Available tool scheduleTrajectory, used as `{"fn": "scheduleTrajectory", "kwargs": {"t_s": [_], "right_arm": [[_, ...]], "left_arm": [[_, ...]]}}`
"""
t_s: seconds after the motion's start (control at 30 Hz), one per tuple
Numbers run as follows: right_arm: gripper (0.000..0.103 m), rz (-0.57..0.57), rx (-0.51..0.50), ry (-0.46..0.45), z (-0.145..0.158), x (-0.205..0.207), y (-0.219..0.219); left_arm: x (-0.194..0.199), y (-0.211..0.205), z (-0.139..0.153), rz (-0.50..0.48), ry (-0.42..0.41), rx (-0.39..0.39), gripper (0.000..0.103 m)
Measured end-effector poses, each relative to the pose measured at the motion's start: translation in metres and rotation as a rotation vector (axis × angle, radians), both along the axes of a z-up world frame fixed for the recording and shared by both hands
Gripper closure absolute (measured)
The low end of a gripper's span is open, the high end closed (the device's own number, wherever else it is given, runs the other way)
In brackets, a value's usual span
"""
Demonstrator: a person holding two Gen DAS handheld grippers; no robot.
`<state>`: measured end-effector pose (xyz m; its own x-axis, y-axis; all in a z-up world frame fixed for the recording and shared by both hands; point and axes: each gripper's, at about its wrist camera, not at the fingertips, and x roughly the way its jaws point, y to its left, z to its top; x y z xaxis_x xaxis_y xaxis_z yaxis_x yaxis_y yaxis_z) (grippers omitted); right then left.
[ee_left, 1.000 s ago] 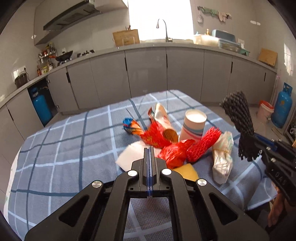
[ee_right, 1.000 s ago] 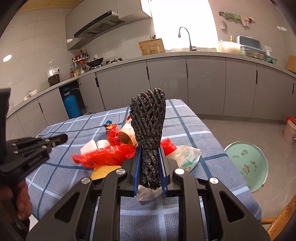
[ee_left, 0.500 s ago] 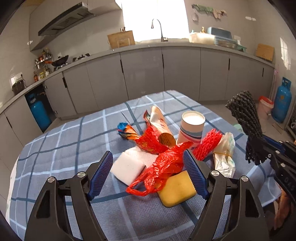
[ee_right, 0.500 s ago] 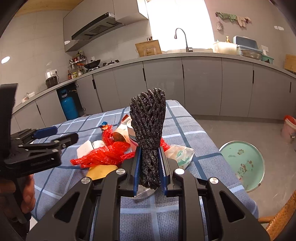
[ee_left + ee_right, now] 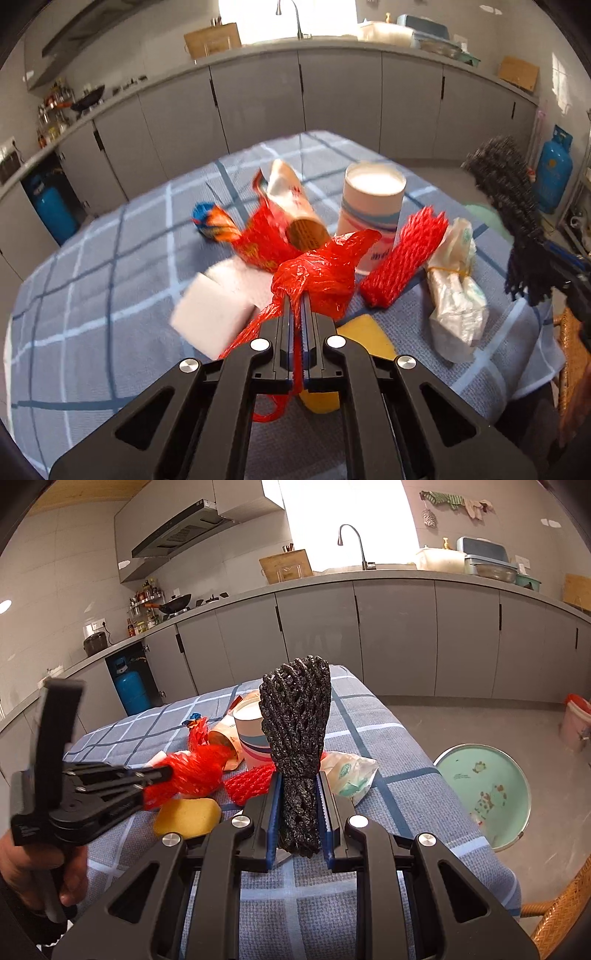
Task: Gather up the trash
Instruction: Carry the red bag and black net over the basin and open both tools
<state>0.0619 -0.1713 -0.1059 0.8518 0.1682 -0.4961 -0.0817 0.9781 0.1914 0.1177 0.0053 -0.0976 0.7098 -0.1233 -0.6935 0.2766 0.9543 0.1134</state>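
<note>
The left claw (image 5: 298, 295) is pressed together on a crumpled red plastic bag (image 5: 325, 269), pinching a twisted part of it between the two fingers, with loose film trailing down under the fingers; from the right wrist view the same claw (image 5: 168, 773) shows from the side at the left, red film bunched at its tip. The right claw (image 5: 298, 779) is closed on a black foam net (image 5: 295, 731) that stands upright out of the fingers and blocks the middle of that view. On the desk (image 5: 92, 295), under a blue checked cloth, the rest of the trash lies in a heap: a white foam block (image 5: 210, 314) just left of the bag, a yellow sponge (image 5: 365, 336) partly hidden under the left claw, a red foam net (image 5: 402, 258) just right of the bag, a white paper cup (image 5: 373, 206) standing behind it, a red snack wrapper (image 5: 266, 240) with a tipped paper tube (image 5: 295, 210), a small blue and orange wrapper (image 5: 210, 223) further left, and a white tied plastic bag (image 5: 454, 291) near the right edge. The foam block and wrappers are blurred. On the floor to the right of the desk is a green basin (image 5: 487, 794).
</note>
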Motion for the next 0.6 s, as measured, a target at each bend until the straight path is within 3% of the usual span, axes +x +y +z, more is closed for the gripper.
{"fn": "scheduleTrajectory", "kwargs": {"t_s": [0.3,0.6], "right_arm": [[0.083,-0.042,0.016,-0.033,0.010,-0.005,-0.022],[0.083,-0.170,0.017,-0.024,0.009,-0.002,-0.082]], "left_arm": [[-0.026,-0.018,0.074,-0.021,-0.199,-0.026,0.099],[-0.007,-0.093,0.094,-0.134,-0.254,-0.038,0.099]]}}
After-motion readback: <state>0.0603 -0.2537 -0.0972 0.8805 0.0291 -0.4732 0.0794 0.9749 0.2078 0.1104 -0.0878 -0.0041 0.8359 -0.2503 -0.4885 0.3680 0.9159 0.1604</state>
